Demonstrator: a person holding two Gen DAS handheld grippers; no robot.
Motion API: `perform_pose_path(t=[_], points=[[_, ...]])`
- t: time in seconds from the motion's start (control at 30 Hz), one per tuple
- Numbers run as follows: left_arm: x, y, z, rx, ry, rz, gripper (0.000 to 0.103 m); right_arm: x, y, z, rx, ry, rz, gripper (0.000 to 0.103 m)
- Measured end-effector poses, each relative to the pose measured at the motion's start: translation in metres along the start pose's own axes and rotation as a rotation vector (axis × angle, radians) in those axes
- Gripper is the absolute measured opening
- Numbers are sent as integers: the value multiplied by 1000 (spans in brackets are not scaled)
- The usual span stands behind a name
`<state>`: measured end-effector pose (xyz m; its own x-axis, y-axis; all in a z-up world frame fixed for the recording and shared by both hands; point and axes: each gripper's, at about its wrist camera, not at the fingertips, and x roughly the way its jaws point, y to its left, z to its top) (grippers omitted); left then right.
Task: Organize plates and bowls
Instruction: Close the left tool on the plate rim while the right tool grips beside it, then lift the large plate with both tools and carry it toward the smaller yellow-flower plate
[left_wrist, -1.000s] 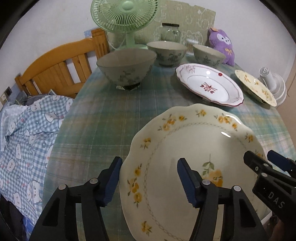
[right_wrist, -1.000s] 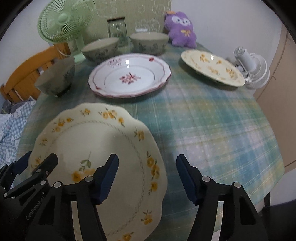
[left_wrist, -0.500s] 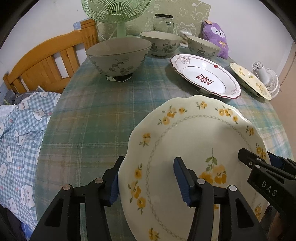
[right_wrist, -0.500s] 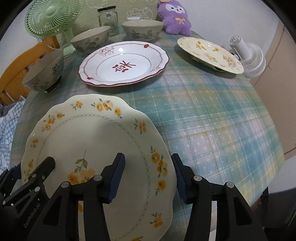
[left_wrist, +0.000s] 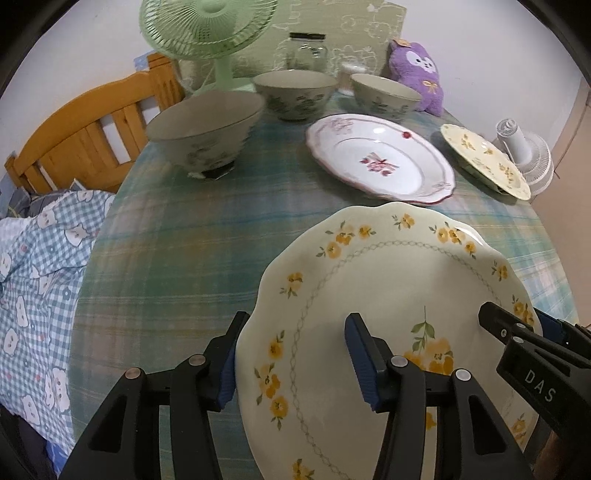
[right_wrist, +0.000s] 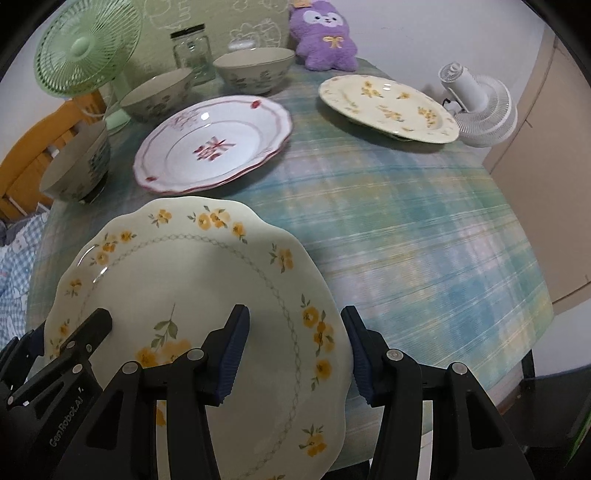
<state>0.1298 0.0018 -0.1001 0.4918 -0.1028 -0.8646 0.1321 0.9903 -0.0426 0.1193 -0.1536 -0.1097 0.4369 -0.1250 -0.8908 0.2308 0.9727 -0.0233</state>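
Note:
A large cream plate with yellow flowers (left_wrist: 388, 280) (right_wrist: 192, 273) is held off the table at its near edge. My left gripper (left_wrist: 291, 354) is shut on its left rim and my right gripper (right_wrist: 295, 350) is shut on its right rim. Each gripper shows in the other's view, the right one (left_wrist: 532, 350) and the left one (right_wrist: 66, 347). A white plate with red trim (left_wrist: 380, 162) (right_wrist: 214, 144) lies beyond it. A second yellow-flower plate (left_wrist: 484, 158) (right_wrist: 388, 105) sits far right. Three grey floral bowls (left_wrist: 207, 129) (left_wrist: 295, 92) (left_wrist: 384, 96) stand at the back.
The round table has a plaid cloth (right_wrist: 406, 221). A green fan (left_wrist: 210, 33), a glass jar (left_wrist: 308, 50) and a purple plush (left_wrist: 417, 70) stand at the back. A white fan (right_wrist: 480, 107) lies at the right edge. A wooden chair (left_wrist: 85, 136) and checked bedding (left_wrist: 40, 258) are left.
Both grippers have closed from wide open onto the plate's rims and lifted it off the cloth, tilting it slightly. The other dishes have not moved.

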Motion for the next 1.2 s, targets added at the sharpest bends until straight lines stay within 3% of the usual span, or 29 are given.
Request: perform_pose_path(t=[0.67, 0.97, 1.2], points=[[23, -147, 22, -58, 7, 51, 53, 29, -149, 57, -65, 9, 48, 54], [45, -190, 31, -70, 24, 62, 53, 48, -190, 73, -73, 16, 59, 54], [54, -200, 35, -91, 24, 84, 55, 57, -199, 76, -85, 34, 78, 54]])
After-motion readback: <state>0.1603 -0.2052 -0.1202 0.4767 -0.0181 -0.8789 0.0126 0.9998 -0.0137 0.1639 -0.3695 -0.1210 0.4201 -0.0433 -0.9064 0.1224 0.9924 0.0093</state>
